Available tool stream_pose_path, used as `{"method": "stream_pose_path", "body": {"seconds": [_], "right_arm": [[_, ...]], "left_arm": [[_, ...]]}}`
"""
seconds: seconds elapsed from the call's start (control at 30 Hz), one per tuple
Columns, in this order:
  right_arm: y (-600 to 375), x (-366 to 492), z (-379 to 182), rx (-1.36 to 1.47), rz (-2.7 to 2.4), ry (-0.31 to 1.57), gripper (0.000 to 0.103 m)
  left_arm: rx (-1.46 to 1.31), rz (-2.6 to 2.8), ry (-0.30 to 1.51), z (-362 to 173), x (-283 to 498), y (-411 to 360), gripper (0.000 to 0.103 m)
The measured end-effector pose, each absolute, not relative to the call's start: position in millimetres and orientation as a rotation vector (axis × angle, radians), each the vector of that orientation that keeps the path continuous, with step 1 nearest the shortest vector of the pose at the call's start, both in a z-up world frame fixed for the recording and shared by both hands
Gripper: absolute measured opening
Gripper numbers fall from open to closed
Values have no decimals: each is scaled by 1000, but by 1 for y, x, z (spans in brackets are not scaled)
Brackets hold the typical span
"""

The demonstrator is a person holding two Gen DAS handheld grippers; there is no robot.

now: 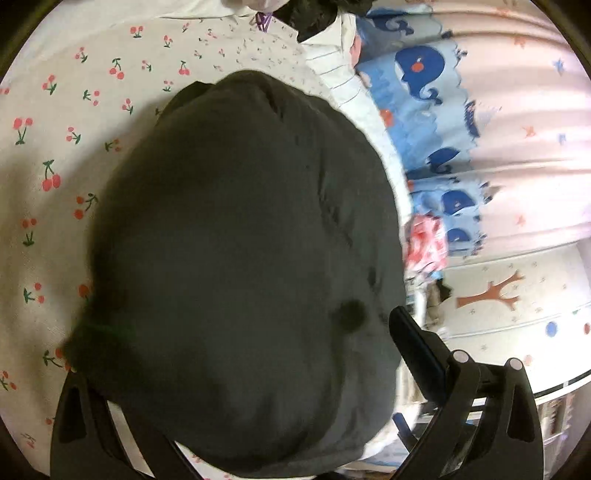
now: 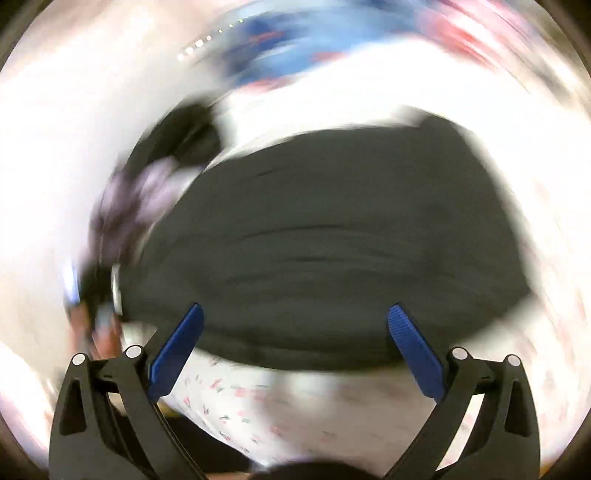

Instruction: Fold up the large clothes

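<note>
A dark grey garment (image 1: 240,240) lies in a folded, rounded heap on the cherry-print sheet (image 1: 55,147). It fills the middle of the left wrist view and covers the left finger of my left gripper (image 1: 258,369); the right finger (image 1: 413,347) stands clear beside the cloth, jaws wide apart. In the right wrist view, which is blurred by motion, the same garment (image 2: 325,236) lies just beyond my right gripper (image 2: 295,332). Its blue pads (image 2: 413,347) are wide apart and hold nothing.
A whale-print blue cloth and pink curtain (image 1: 498,129) hang at the right past the bed's edge. A white striped cloth (image 1: 332,66) and dark clothes (image 1: 314,14) lie at the far end. A purple and black bundle (image 2: 147,177) lies left of the garment.
</note>
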State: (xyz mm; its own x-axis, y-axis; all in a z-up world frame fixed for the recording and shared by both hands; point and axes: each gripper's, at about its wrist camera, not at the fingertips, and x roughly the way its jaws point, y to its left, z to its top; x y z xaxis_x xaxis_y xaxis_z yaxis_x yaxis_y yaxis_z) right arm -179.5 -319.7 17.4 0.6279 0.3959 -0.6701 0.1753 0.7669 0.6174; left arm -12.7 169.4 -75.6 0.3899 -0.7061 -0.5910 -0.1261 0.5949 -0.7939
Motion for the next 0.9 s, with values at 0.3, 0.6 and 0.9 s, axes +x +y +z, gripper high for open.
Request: {"method": "stream_pose_path", "body": {"seconds": [0.3, 0.6, 0.9], "right_arm": [[-392, -184, -57, 1112, 217, 915, 97], [-392, -148, -80, 1236, 208, 845, 96], [-375, -156, -12, 1082, 290, 641, 13]], "left_arm": [[-891, -399, 1171, -88, -10, 166, 96], [-928, -387, 1166, -93, -2, 162, 96], [-874, -518, 1029, -56, -15, 167, 28]]}}
